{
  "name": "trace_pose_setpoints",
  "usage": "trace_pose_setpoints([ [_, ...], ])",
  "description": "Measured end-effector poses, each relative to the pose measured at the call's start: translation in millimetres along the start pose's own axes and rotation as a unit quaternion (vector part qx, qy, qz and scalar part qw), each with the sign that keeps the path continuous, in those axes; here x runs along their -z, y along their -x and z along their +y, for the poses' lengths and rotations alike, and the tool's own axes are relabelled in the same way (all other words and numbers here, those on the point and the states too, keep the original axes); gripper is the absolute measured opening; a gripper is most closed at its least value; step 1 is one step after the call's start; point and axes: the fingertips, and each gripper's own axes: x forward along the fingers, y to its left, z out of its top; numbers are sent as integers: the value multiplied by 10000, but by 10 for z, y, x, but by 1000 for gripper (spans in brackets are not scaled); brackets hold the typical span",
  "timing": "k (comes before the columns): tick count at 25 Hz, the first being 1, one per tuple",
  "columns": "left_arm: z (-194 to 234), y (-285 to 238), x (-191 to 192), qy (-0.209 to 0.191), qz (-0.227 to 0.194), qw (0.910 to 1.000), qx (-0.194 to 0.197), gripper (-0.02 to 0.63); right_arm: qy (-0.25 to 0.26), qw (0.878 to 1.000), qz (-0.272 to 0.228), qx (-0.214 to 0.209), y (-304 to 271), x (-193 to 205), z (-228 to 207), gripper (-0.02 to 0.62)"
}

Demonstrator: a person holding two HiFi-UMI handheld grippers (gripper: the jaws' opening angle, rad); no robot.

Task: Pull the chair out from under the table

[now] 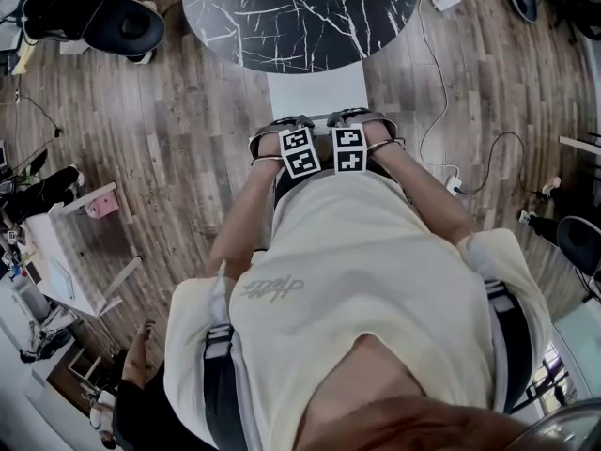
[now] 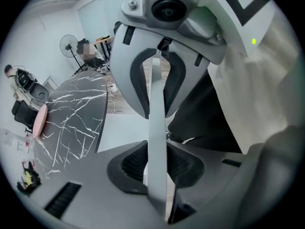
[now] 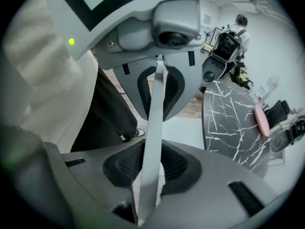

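The white chair (image 1: 317,90) has its seat tucked partly under the round black marble table (image 1: 300,12). I stand right behind it, and both grippers point steeply down at the top of its thin white backrest, side by side. The left gripper (image 1: 282,128) is shut on the backrest edge (image 2: 156,109), which runs up between its dark pads (image 2: 131,163). The right gripper (image 1: 362,122) clamps the same panel (image 3: 155,109) between its pads (image 3: 176,163). The backrest itself is hidden under the grippers in the head view.
A black office chair (image 1: 113,22) stands at the far left beside the table. A power strip and cables (image 1: 446,1) lie on the wooden floor at the right. A white cart (image 1: 80,242) is at my left. A pink item (image 2: 39,120) lies on the tabletop.
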Motion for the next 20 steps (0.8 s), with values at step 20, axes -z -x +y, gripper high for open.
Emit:
trace_pose_setpoints([
  [20,-100,-25,12,-104,235,9996,-85,89,-428,9988,-97,-232,19,7,107,83],
])
